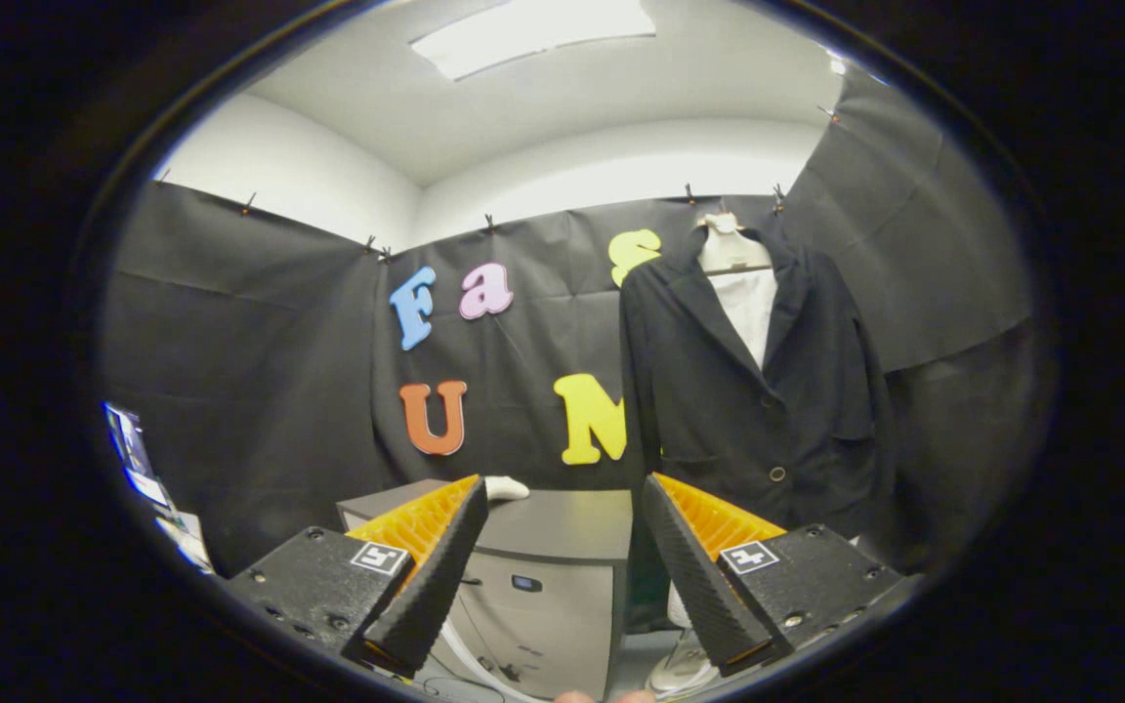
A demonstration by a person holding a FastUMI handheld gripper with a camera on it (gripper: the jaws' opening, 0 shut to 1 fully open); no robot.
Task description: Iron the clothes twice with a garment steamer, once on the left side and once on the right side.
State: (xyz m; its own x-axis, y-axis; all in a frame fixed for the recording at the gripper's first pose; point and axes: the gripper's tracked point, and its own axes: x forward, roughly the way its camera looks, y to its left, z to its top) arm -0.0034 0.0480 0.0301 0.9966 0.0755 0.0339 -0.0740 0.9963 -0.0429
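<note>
Black jacket over white shirt; grey cabinet; black wall cloth.

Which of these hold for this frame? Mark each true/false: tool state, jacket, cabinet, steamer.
1. The tool is open with nothing between its fingers. True.
2. The jacket lies folded on the cabinet. False: it hangs on a hanger against the booth wall, beyond the right finger.
3. A white object rests on the cabinet's top, near its back edge. True.
4. The tool is clamped on the steamer. False: both fingers are apart and hold nothing.
5. The jacket is buttoned shut up to the collar. False: its lapels are open at the chest, showing white underneath.
</note>
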